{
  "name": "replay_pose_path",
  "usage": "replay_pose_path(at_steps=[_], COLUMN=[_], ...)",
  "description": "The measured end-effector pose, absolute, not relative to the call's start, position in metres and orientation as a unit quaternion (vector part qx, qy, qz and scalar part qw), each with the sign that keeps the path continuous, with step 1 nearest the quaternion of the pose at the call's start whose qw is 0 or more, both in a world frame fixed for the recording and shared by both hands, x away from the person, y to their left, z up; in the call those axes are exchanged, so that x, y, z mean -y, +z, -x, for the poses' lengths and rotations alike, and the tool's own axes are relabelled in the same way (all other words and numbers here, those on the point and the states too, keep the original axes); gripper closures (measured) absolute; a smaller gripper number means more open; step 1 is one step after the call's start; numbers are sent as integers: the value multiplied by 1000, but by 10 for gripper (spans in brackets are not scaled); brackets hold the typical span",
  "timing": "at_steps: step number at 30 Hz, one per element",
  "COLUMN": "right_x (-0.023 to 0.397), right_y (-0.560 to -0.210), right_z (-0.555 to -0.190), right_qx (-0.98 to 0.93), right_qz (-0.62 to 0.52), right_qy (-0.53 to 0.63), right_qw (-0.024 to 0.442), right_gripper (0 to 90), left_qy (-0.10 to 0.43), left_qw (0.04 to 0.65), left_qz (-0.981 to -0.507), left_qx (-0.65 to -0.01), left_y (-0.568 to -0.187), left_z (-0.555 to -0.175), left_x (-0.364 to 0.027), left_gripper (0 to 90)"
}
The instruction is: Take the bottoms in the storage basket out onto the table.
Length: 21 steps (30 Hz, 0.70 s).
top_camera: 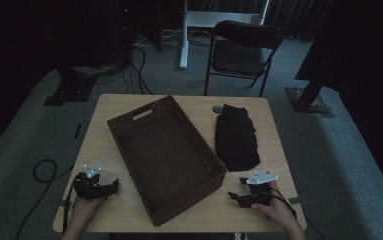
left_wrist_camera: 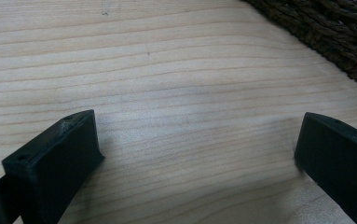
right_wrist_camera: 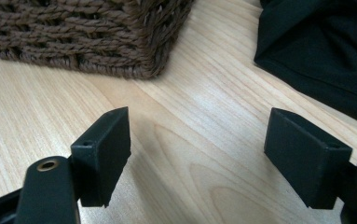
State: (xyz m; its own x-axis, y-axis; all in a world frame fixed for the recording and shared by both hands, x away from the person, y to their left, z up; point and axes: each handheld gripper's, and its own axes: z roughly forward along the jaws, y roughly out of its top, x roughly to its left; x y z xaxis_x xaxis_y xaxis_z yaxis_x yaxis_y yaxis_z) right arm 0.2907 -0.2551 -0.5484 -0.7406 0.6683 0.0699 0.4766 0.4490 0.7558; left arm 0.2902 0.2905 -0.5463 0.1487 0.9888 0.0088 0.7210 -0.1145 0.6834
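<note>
A dark brown woven basket [top_camera: 166, 152] lies slantwise across the middle of the light wooden table [top_camera: 189, 102], empty inside. Right of it lies a folded black cloth [top_camera: 236, 136]. My left gripper [top_camera: 113, 187] rests on the table at the near left, beside the basket's left wall [left_wrist_camera: 339, 32], open with bare wood between its jaws [left_wrist_camera: 199, 154]. My right gripper [top_camera: 234, 196] rests at the near right, just past the basket's near corner [right_wrist_camera: 153, 51], open over bare wood [right_wrist_camera: 197, 144], with the black cloth [right_wrist_camera: 325, 51] ahead to its right.
A small round grey object [top_camera: 217, 108] lies on the table by the cloth's far end. Behind the table stand a black folding chair [top_camera: 241, 50], a white stand leg [top_camera: 184, 40] and dark stands with cables on grey carpet.
</note>
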Motion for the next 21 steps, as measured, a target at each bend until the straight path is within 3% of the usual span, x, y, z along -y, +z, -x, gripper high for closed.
replay_pose_path(at_steps=[11,13,21], right_x=[255,254,252], right_y=[-549,-549,-550], right_z=[-291,-292,-290], right_qx=[-844,-843,-849], right_qz=[-342,-348,-342], right_qy=[398,397,385], right_qw=[108,107,119], right_gripper=[202,118,118], left_qy=[242,242,246], left_qw=[275,275,273], left_qz=[-706,-706,-699], left_qx=[-606,-606,-614], left_y=[-546,-546,-546], left_z=[-290,-290,-289], left_x=[-291,-291,-289], left_gripper=[1,1,1])
